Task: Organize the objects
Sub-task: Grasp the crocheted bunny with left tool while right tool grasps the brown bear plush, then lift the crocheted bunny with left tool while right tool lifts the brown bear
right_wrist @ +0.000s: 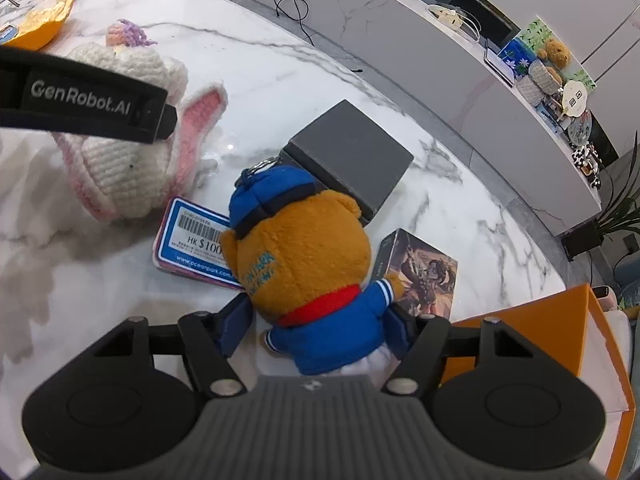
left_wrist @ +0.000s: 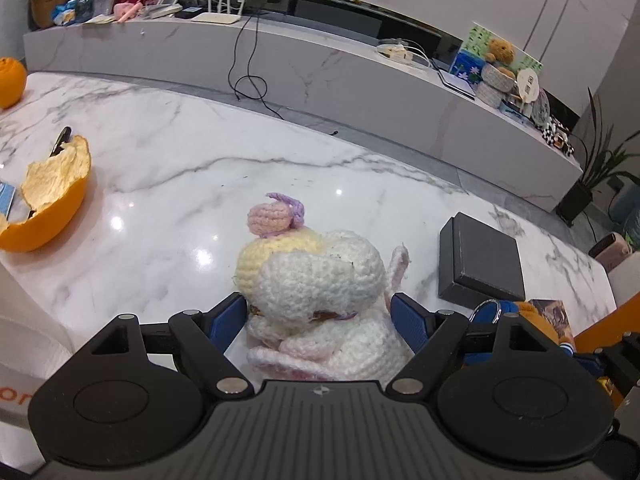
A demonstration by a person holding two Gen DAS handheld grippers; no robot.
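A white crochet bunny (left_wrist: 316, 280) with a yellow cap and a pink bobble lies on the marble table (left_wrist: 180, 184). My left gripper (left_wrist: 320, 316) is open around it, a blue pad close on each side. The right wrist view shows the same bunny (right_wrist: 120, 168) under one of that gripper's black fingers (right_wrist: 88, 96). A brown plush bear (right_wrist: 312, 248) in a blue cap and jacket stands between the pads of my right gripper (right_wrist: 320, 316). That gripper is open. Its right pad is at the bear's sleeve, and a slit of table shows by the left pad.
A black box (right_wrist: 352, 156) sits just beyond the bear, with an illustrated box (right_wrist: 424, 276) to its right. A blue price card (right_wrist: 196, 240) lies at the bear's left. An orange carton (right_wrist: 560, 320) stands at the right edge. Orange peel (left_wrist: 52, 196), a pen (left_wrist: 60, 140) and an orange (left_wrist: 10, 80) lie far left.
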